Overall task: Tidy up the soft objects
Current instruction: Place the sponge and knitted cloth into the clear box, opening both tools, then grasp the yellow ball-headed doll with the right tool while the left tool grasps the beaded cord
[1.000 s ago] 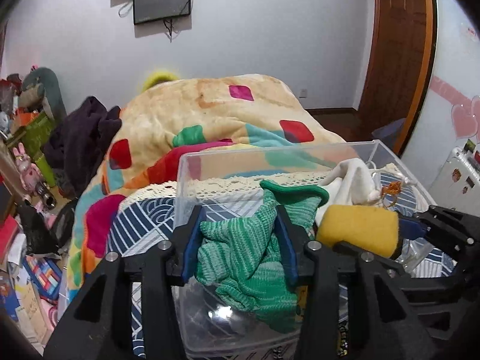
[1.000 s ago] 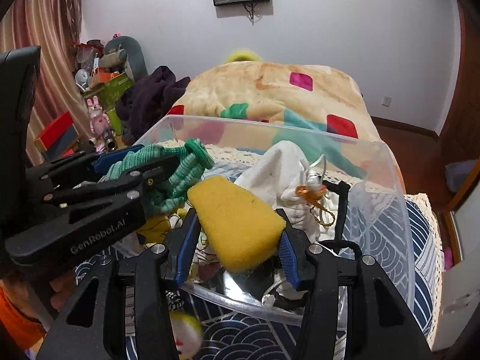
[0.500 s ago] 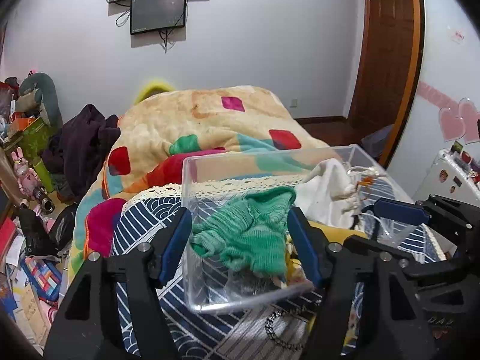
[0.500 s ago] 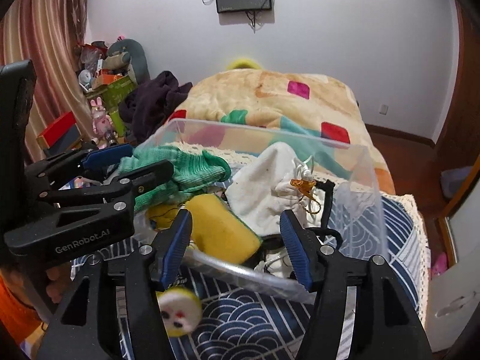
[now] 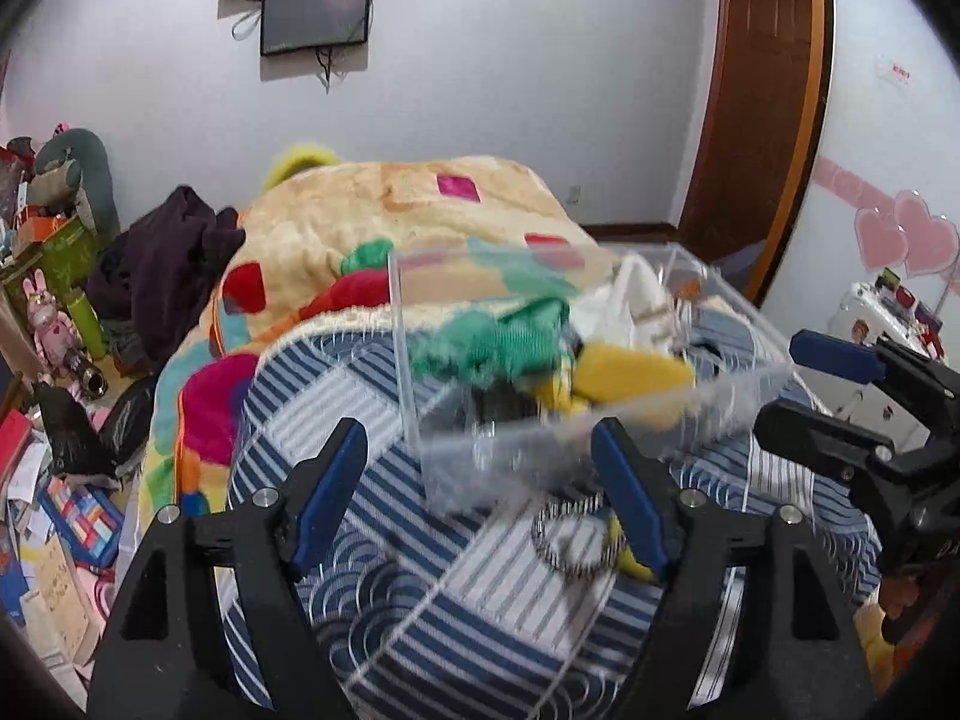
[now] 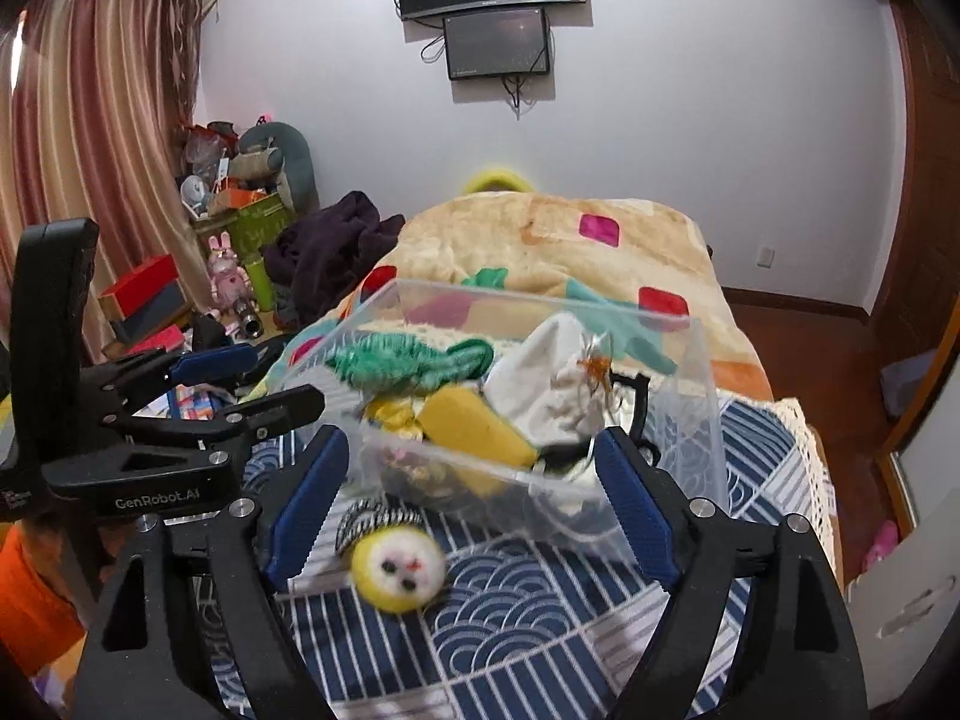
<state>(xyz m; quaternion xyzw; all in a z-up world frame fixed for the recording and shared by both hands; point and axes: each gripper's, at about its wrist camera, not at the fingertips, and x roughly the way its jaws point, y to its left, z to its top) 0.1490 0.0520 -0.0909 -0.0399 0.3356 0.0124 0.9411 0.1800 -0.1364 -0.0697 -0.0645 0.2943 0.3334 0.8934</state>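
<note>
A clear plastic bin [image 5: 414, 372] [image 6: 696, 384] stands on the blue patterned bedspread. In it lie a green knitted cloth [image 5: 498, 342] [image 6: 396, 363], a yellow sponge [image 5: 630, 369] [image 6: 474, 432] and a white cloth pouch [image 6: 552, 384]. A yellow plush toy with a striped part [image 6: 399, 567] [image 5: 570, 534] lies on the bedspread in front of the bin. My left gripper [image 5: 480, 498] is open and empty, in front of the bin. My right gripper [image 6: 468, 516] is open and empty, above the plush toy.
A colourful patchwork blanket [image 5: 372, 222] covers the bed behind the bin. A dark garment [image 5: 162, 258] lies at its left. Boxes, toys and clutter [image 6: 228, 258] fill the floor at left. A wooden door [image 5: 762, 90] is at the right.
Both grippers opened, dropped the green cloth and the yellow sponge into the bin, and pulled back from it.
</note>
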